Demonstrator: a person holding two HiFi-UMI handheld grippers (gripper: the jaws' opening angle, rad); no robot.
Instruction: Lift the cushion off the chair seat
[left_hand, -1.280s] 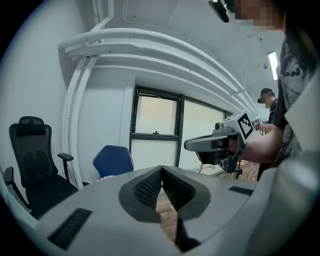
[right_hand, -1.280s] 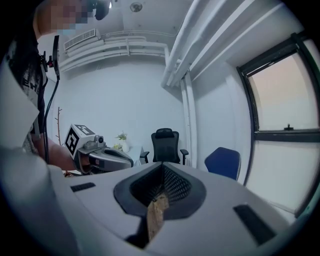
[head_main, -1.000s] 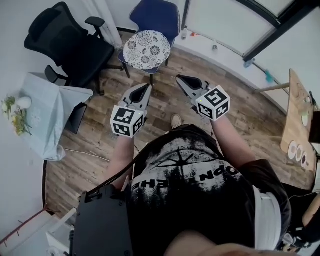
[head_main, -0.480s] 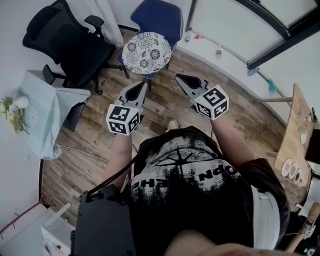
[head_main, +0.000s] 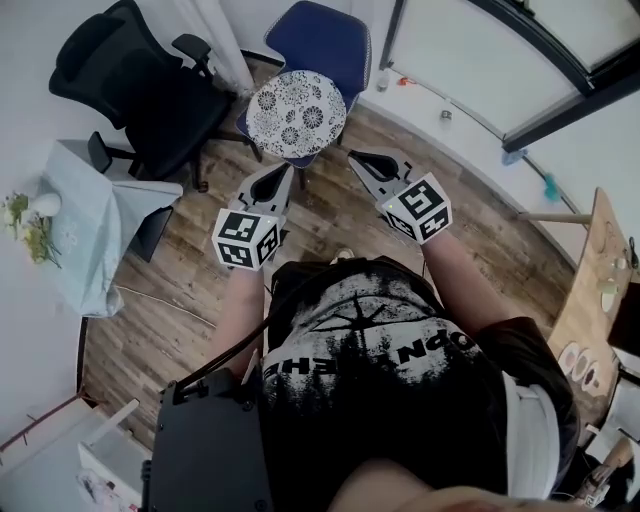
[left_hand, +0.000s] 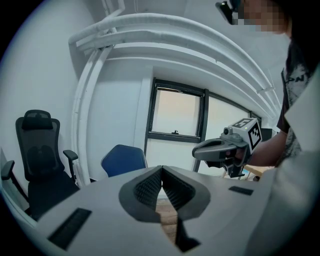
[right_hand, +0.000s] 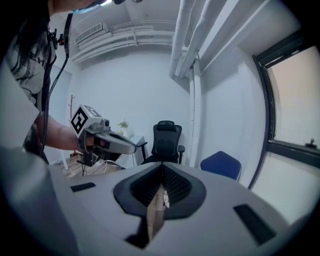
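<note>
**Left gripper**: You hold it out ahead of your chest, nose aimed at the blue chair. Its own view shows the ribbed pads meeting at the tips with nothing between them. It is well short of the seat, so this reads as an approach carry, not a grasp.

**Right gripper**: You hold it level with the other and angled inward. The jaws are pressed together and empty, and only floor shows through the slit beneath them. The two noses converge on the chair from either side, which suggests you mean to take the cushion by opposite edges. Both pairs of jaws will need to spread before that.

**Cushion**: It is round and pale, covered in dark flower-like medallions. It lies flat on the blue chair's seat and hides nearly all of it, with blue showing at the backrest and a sliver under the near rim. It looks thin and soft, so expect it to sag if you pinch it at one edge alone. Neither gripper touches it. Both gripper views show only the chair's backrest, because the gripper bodies block the seat.

**Surroundings**: A black office chair stands just beside the blue one, on your left. A small cloth-draped table with flowers stands near the left wall. The wooden floor is bare between you and the seat, so nothing blocks the reach.

**Status**: The lift has not yet begun.
</note>
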